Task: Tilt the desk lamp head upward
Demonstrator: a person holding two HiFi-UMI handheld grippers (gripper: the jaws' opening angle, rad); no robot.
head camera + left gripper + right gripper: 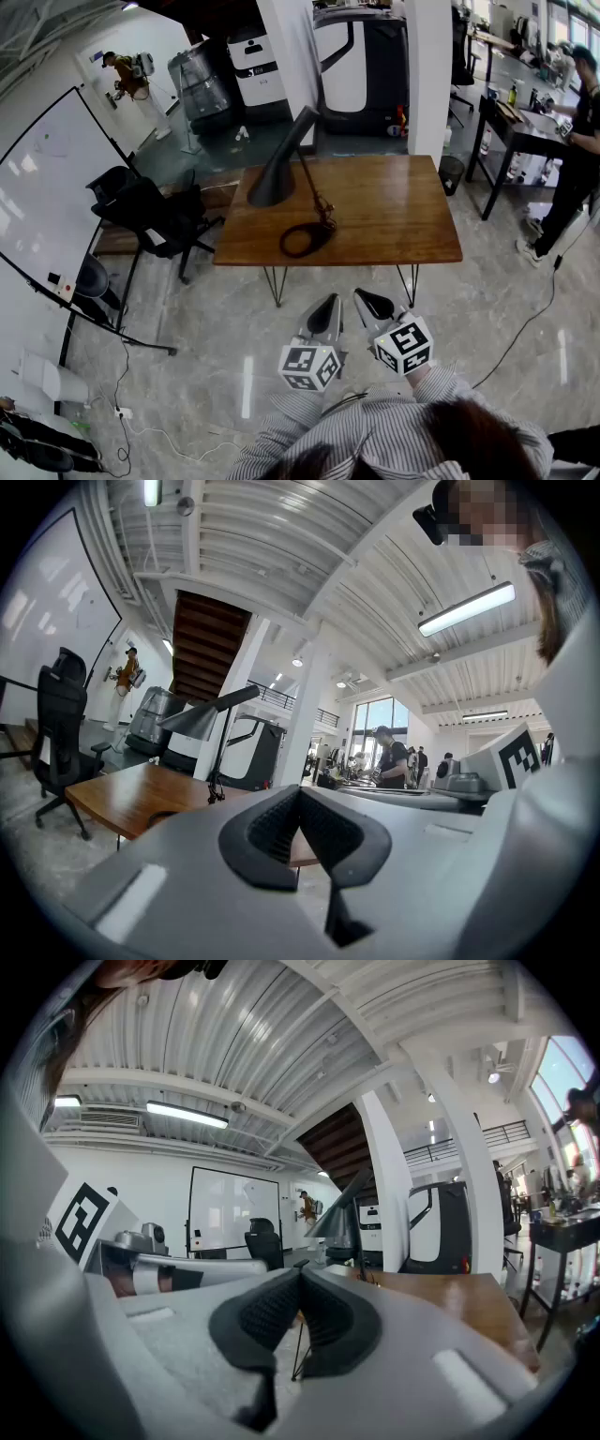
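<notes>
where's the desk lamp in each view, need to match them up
Head view: the desk lamp is in the upper centre, standing on the left part of the wooden table.
Left gripper view: the desk lamp is left of centre, above the jaws.
Right gripper view: the desk lamp is just right of centre, above the jaws.
Shared landmark: the wooden table, under the lamp in all three views.

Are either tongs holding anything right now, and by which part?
Nothing is held. The left tongs and right tongs are both shut and empty, short of the table; the desk lamp stands untouched on it.
</notes>
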